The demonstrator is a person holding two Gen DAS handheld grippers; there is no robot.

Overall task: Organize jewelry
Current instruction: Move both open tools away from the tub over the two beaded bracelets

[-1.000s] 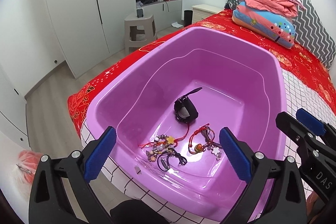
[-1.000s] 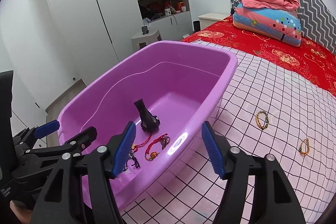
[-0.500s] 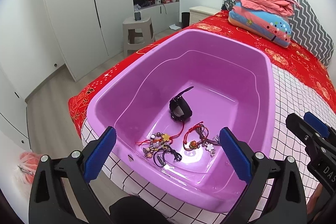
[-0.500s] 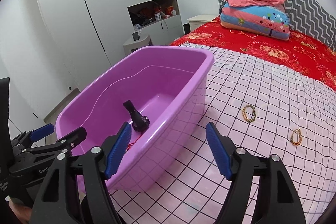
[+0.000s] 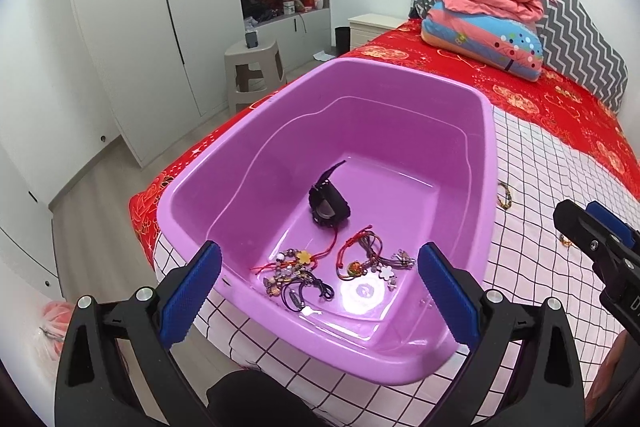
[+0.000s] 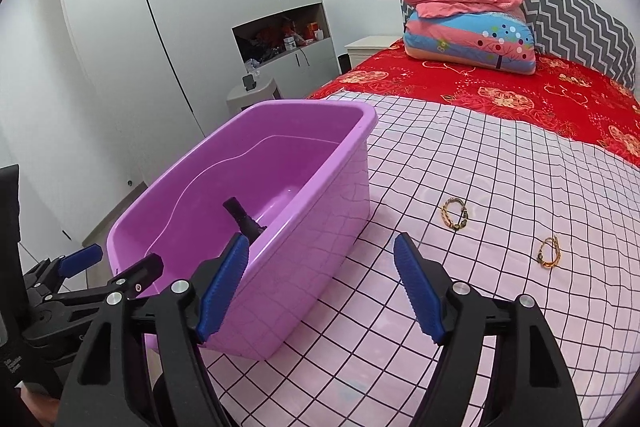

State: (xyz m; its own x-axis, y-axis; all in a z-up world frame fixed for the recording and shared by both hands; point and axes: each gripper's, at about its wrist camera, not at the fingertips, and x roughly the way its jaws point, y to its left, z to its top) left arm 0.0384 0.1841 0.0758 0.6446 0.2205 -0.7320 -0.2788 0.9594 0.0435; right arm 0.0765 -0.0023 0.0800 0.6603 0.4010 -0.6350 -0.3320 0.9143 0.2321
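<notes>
Pink checked bedspread point(image 6: 460, 163) carries a purple tub point(image 5: 488, 163). Only the left wrist view shows the jewelry pile point(image 5: 332, 267) and black watch point(image 5: 328, 205) inside; only the right shows both loose bracelets point(image 6: 455, 213) beyond. Left gripper point(image 5: 320, 291) and right gripper point(image 6: 320, 287) gape empty, the right's jaws just widened.

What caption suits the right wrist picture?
Open right gripper over checked bedspread, purple tub beside, two bracelets ahead.

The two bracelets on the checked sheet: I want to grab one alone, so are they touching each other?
Apart. The right wrist view shows the nearer bracelet and the farther bracelet with bare checked sheet between them.
</notes>
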